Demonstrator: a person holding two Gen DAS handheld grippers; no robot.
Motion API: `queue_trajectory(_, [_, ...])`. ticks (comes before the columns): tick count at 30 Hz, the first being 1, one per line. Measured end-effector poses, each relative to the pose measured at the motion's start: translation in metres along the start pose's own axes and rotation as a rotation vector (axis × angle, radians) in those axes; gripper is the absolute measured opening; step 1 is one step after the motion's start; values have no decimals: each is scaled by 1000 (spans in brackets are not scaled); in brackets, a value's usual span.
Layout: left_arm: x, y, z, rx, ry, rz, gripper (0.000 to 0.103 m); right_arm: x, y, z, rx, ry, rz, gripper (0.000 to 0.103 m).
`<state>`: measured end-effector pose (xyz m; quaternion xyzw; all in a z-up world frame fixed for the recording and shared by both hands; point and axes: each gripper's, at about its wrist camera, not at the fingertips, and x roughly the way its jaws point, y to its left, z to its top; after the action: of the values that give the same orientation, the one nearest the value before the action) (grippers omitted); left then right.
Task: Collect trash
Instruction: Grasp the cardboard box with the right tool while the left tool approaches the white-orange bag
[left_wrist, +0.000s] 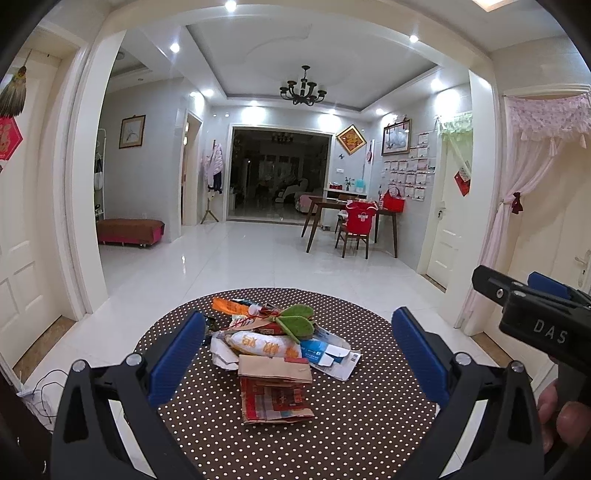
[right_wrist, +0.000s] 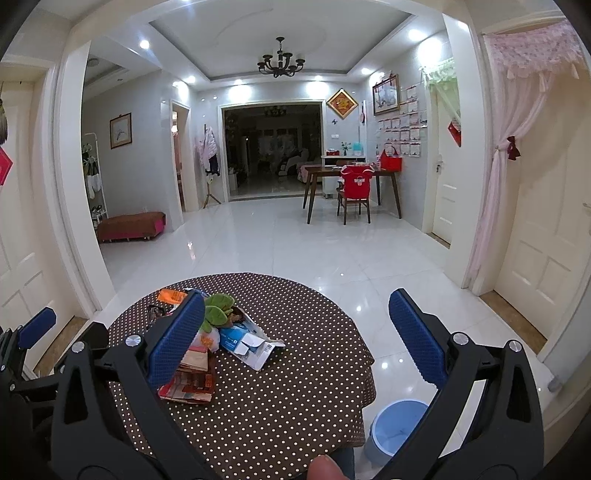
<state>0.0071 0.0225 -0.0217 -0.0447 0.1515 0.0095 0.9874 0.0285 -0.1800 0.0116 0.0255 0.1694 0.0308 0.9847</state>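
A pile of trash (left_wrist: 273, 343) lies on a round table with a brown dotted cloth (left_wrist: 332, 424): a brown paper bag (left_wrist: 275, 371), a white snack wrapper (left_wrist: 264, 345), a torn blue-white box (left_wrist: 328, 354), an orange wrapper (left_wrist: 229, 305) and a green felt piece (left_wrist: 297, 319). My left gripper (left_wrist: 299, 354) is open and empty, its jaws either side of the pile, above it. My right gripper (right_wrist: 297, 338) is open and empty above the table's right half, with the pile (right_wrist: 214, 343) by its left finger (right_wrist: 177, 339). The right gripper also shows in the left wrist view (left_wrist: 532, 299).
A light blue bin (right_wrist: 395, 428) stands on the floor at the table's right front edge. White tiled floor (left_wrist: 258, 258) stretches beyond the table. A wooden dining table with a red-covered chair (left_wrist: 356, 225) stands far right. A red bench (left_wrist: 129, 229) stands far left.
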Motion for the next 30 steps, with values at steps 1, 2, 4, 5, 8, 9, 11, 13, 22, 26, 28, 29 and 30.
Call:
queue_trajectory(1, [1, 2, -1, -2, 3, 5, 99, 1, 2, -1, -4, 4, 2, 98])
queue_trajectory(2, [4, 5, -3, -5, 8, 11, 99, 4, 3, -2, -9, 10, 5, 98])
queue_trajectory(4, [7, 11, -7, -11, 17, 21, 99, 9, 7, -4, -15, 21, 12, 98])
queue_trajectory(5, [9, 14, -9, -14, 22, 26, 99, 13, 9, -6, -20, 30, 17, 98])
queue_trajectory(8, [17, 26, -18, -25, 45, 49, 99, 26, 13, -12, -30, 57, 42, 98])
queue_trajectory(9, [21, 31, -23, -28, 57, 61, 99, 36, 16, -17, -37, 82, 61, 98])
queue_trajectory(11, [28, 40, -31, -33, 83, 82, 99, 50, 20, -24, -46, 118, 88, 98])
queue_trajectory(13, [38, 51, -42, -42, 116, 105, 99, 72, 25, -36, -58, 172, 122, 98])
queue_trajectory(22, [77, 96, -89, -95, 246, 184, 99, 154, 69, -89, -167, 381, 287, 98])
queue_trajectory(26, [85, 106, -99, -103, 275, 203, 99, 181, 92, -104, -202, 446, 393, 98])
queue_trajectory(28, [87, 110, -104, -103, 288, 212, 99, 192, 104, -110, -241, 454, 421, 98])
queue_trajectory(29, [88, 112, -105, -102, 292, 216, 99, 195, 110, -111, -268, 447, 442, 98])
queue_trajectory(30, [88, 114, -107, -101, 297, 222, 99, 198, 114, -112, -280, 440, 468, 98])
